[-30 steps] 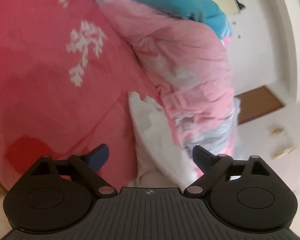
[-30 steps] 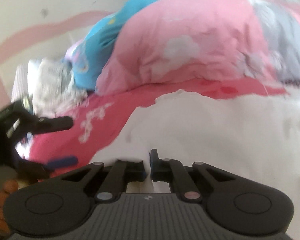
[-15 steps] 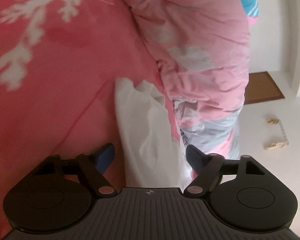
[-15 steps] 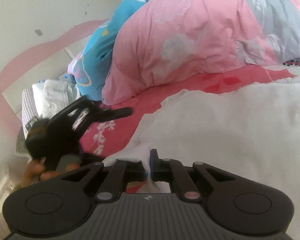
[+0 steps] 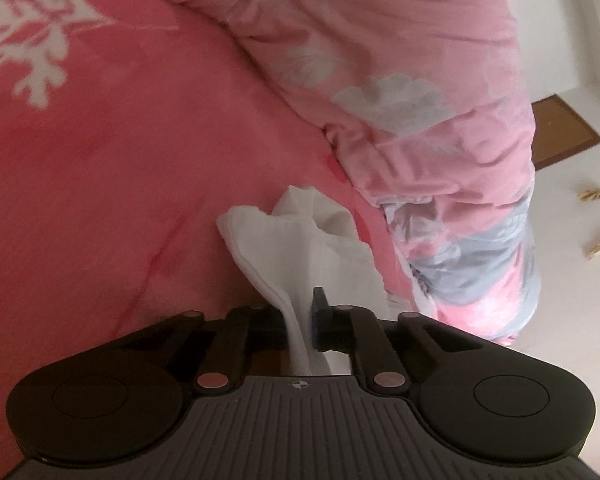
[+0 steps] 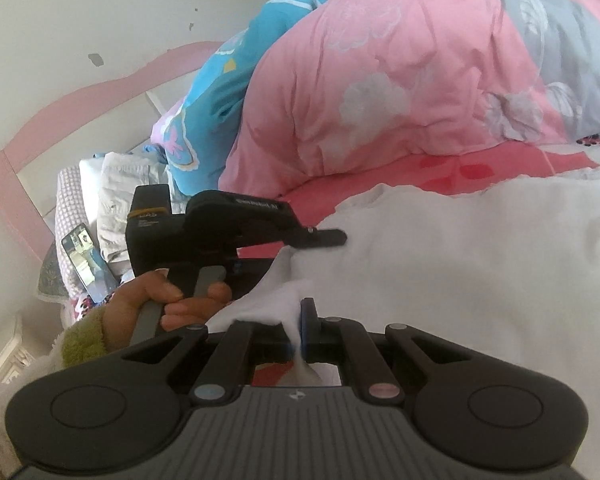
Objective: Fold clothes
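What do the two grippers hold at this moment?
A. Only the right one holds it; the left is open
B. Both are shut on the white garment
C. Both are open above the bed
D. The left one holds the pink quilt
B: the left gripper and the right gripper each pinch a fold of the white garment.

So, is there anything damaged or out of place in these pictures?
The white wall behind the bed has small chipped spots. A phone stands tilted among piled clothes near the pink headboard. Otherwise nothing odd: both grippers are shut on the white garment.
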`<state>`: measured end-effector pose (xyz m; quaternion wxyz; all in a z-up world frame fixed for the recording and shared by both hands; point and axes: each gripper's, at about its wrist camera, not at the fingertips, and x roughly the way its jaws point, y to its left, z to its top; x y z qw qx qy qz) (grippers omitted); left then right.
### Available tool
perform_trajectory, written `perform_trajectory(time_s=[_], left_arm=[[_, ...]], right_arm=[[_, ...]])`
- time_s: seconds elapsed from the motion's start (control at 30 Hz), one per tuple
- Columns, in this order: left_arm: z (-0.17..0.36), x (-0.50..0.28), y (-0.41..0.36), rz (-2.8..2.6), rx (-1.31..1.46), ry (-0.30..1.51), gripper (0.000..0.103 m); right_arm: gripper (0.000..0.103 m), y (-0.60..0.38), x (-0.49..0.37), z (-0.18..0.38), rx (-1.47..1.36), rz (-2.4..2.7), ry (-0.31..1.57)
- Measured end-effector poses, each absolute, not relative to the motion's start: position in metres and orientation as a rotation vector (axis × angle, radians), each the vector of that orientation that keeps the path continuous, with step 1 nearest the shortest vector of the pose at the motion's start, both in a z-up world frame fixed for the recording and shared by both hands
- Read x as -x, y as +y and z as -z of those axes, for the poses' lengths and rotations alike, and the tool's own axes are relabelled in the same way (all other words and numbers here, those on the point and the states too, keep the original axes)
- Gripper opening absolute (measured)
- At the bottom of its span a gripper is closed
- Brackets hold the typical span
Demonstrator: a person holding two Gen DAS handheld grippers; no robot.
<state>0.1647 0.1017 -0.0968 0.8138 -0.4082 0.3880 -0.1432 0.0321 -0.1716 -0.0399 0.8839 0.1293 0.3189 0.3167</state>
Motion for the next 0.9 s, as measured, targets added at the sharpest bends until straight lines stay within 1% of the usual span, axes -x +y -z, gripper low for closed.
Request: perform_trajectory(time_s=[0.23,0.43,0.7,0.9], left_arm=[[0.059,-0.162,0.073,0.319,0.741,0.76,0.003],[0.026,-0.162,0.026,0.386,0.63,0.735,0.003],[0.003,-0.172,-0.082,0.507,0.451,0.777,0.003],[0.017,-0.172,-0.164,0.578,0.304,0.842,0.003]], right_arm=[[0.004,-0.192,-0.03,0.041,-0.327,-0.645,0.629],[0.004,-0.227,-0.02,0.037,-0.392,-0.599,0.57],[0.004,-0.299,0.0,0.042,-0.523,-0.479,0.491],[0.004,-0.343,0.013,0.061,-0.588,-0.383,0.488]])
